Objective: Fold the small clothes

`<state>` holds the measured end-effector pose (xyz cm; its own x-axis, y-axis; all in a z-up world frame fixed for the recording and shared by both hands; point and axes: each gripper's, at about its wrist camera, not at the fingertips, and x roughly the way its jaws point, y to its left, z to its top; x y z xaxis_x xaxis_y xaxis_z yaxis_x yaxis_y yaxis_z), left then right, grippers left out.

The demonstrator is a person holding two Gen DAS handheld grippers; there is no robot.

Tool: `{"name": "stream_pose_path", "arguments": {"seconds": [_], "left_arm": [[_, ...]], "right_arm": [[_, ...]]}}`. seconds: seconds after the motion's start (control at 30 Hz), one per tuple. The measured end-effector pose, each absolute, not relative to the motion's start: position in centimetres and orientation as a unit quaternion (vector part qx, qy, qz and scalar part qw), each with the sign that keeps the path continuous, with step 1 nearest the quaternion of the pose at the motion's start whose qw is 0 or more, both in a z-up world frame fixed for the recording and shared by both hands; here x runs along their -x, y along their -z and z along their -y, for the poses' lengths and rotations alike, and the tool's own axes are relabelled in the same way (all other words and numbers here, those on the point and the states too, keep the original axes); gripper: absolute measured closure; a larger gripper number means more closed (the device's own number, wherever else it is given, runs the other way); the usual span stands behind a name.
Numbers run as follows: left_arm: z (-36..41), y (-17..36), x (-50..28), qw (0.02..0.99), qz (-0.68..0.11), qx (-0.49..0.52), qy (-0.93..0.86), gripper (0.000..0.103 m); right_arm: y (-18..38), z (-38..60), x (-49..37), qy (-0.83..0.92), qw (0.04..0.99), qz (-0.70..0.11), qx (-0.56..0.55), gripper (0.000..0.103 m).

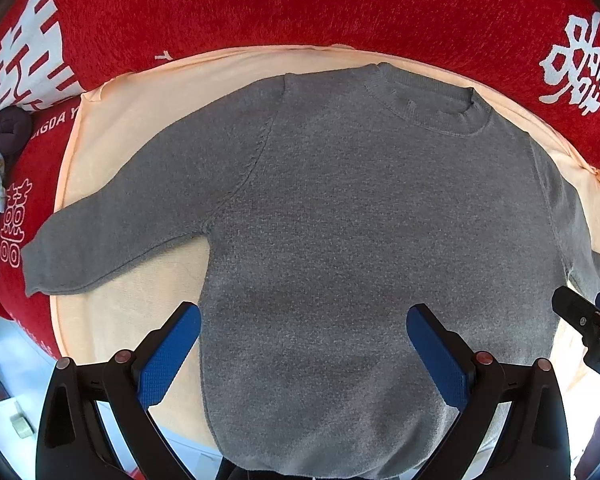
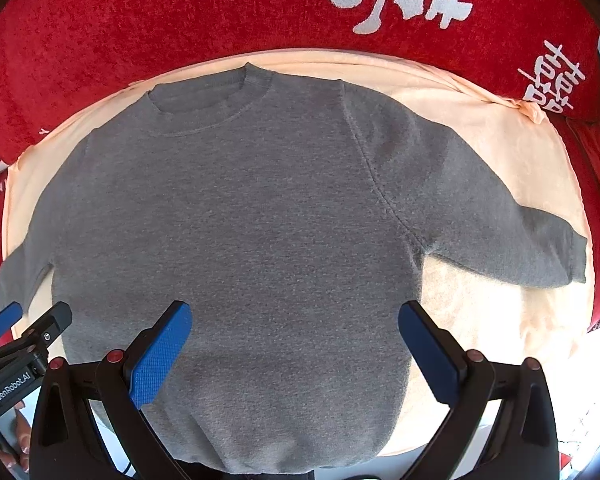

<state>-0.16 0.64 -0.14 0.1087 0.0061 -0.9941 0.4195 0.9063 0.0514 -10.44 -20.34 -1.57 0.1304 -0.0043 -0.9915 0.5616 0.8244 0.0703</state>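
Currently the grey sweater [image 1: 340, 216] lies flat, front up, sleeves spread, on a peach cloth [image 1: 140, 92] over a red blanket [image 1: 260, 4]. Left gripper [image 1: 304, 356] and right gripper [image 2: 296, 352] hover above its hem, jaws spread wide, holding nothing.

grey sweater [image 2: 240, 220] flat on peach cloth [image 2: 500, 152], collar far side, sleeves spread; right gripper [image 2: 294, 356] jaws wide apart over hem; left gripper [image 2: 28, 324] at left edge; red blanket [image 2: 180, 20] behind
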Motion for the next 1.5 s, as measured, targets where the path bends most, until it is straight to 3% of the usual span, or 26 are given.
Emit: {"name": "stream_pose_path", "arguments": {"seconds": [0.5, 1.1, 1.5], "left_arm": [[-0.7, -0.1, 0.2, 0.739, -0.637, -0.182, 0.121, 0.000], [-2.7, 0.0, -0.7, 0.727, -0.660, -0.136, 0.131, 0.000], [-13.5, 2.1, -3.2, 0.727, -0.677, -0.028, 0.113, 0.000]], "right_arm": [[1.5, 20.1, 10.4, 0.195, 0.720, -0.629, -0.220, 0.000], [0.7, 18.5, 9.2, 0.186, 0.725, -0.632, -0.199, 0.000], [1.1, 10.6, 6.0, 0.107, 0.737, -0.649, -0.154, 0.000]]}}
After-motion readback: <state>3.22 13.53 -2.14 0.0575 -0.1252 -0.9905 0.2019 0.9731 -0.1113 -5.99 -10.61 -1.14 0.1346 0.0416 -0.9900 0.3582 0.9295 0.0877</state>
